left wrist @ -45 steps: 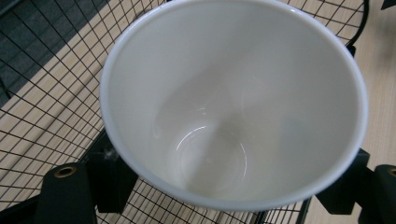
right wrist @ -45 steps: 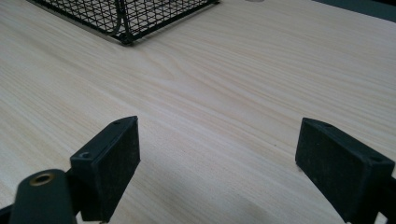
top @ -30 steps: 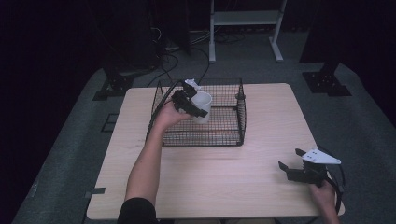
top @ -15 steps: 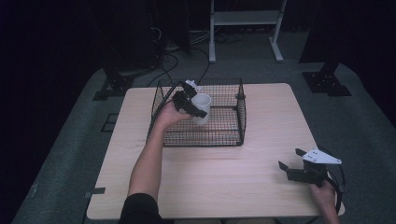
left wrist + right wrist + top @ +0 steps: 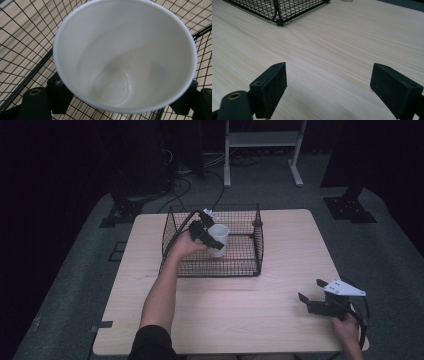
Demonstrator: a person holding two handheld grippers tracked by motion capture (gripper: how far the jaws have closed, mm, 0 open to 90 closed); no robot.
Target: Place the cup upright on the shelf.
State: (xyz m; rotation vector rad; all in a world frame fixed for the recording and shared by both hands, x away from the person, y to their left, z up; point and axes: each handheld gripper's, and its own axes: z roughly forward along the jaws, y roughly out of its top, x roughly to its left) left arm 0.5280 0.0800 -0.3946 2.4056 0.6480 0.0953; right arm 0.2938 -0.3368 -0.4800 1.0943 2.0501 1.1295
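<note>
Inside the black wire basket (image 5: 250, 265) on the pale wooden worktop (image 5: 225, 305), the left claw (image 5: 212, 237) pinches a white plastic cup (image 5: 218, 239) by its sides. The cup stands upright near the middle of the basket, and I cannot tell if its bottom touches the wire floor. In the left gripper view the cup (image 5: 125, 55) is empty, with black pads on both sides of it. I think the step in hand is putting the cup into the basket. Next, the cup should go down flat, and then the claw can let go. The right claw (image 5: 312, 300) rests spread wide near the front right corner, holding nothing. I see no words or labels anywhere.
</note>
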